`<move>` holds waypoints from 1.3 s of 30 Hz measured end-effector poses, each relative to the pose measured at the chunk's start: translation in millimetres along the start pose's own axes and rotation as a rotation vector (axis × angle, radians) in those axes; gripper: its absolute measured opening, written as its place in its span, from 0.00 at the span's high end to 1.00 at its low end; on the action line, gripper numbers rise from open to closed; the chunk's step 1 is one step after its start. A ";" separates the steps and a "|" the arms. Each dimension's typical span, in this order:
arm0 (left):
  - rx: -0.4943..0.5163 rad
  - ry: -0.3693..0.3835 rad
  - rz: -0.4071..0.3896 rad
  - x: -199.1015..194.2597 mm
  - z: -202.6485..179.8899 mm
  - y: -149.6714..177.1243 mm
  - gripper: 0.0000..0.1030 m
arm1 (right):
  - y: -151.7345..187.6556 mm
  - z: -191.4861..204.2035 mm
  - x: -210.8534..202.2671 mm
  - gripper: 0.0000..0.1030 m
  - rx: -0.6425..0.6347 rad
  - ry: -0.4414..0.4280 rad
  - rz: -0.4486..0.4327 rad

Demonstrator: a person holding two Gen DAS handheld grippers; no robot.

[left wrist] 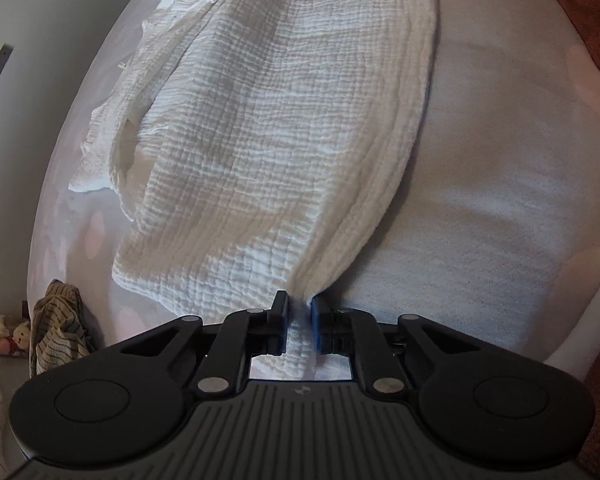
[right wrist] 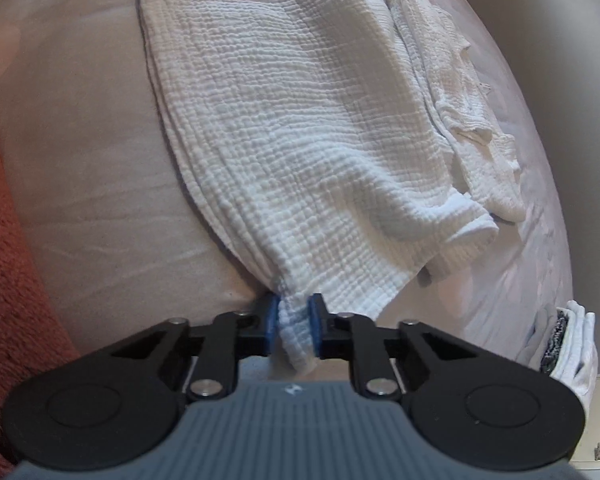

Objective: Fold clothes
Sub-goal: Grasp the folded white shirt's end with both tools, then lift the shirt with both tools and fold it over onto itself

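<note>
A white crinkled muslin garment [left wrist: 276, 128] lies stretched over a pale bed sheet [left wrist: 500, 200]. My left gripper [left wrist: 299, 322] is shut on a bunched corner of it, the cloth pinched between blue pads. In the right wrist view the same white garment [right wrist: 300, 120] runs away from me, folded in layers, with loose ruffled parts at its right side. My right gripper [right wrist: 293, 326] is shut on another bunched corner, and cloth hangs down between its fingers.
A striped crumpled garment [left wrist: 58, 324] lies at the bed's left edge, with soft toys [left wrist: 4, 334] beyond it. A folded white stack [right wrist: 568, 344] sits at the bed's right edge. A rust-coloured blanket [right wrist: 8, 260] lies on the left. The sheet [right wrist: 80, 140] beside the garment is bare.
</note>
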State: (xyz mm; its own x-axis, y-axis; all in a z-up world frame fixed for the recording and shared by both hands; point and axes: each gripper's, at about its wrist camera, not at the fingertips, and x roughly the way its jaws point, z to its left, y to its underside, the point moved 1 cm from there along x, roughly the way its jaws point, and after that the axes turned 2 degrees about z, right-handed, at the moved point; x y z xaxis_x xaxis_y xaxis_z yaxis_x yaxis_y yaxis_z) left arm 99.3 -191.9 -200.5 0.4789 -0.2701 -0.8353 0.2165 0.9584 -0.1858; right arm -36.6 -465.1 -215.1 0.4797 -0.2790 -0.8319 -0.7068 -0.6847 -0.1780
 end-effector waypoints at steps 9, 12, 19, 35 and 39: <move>-0.267 -0.049 -0.120 -59.6 52.3 3.5 0.94 | 6.8 -35.2 -70.0 0.95 0.250 0.160 -0.141; -0.273 -0.086 -0.159 -88.0 55.2 4.4 0.94 | 10.6 -37.7 -106.2 0.95 0.313 0.216 -0.179; -0.263 -0.106 -0.175 -130.8 50.0 -1.6 0.94 | 20.0 -27.3 -165.1 0.95 0.408 0.249 -0.206; -0.266 -0.165 -0.248 -217.4 31.4 5.5 0.95 | 38.8 11.8 -264.1 0.96 0.470 0.325 -0.271; -0.252 -0.184 -0.268 -241.7 24.3 9.5 0.95 | 44.8 14.2 -291.6 0.96 0.493 0.350 -0.295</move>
State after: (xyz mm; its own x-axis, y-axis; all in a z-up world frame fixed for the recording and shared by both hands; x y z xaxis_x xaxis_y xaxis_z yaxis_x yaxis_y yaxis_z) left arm 6.3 -119.7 12.2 0.5830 -0.5033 -0.6378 0.1503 0.8383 -0.5241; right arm -215.6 -404.9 12.0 0.7706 -0.3863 -0.5069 -0.6353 -0.4009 -0.6601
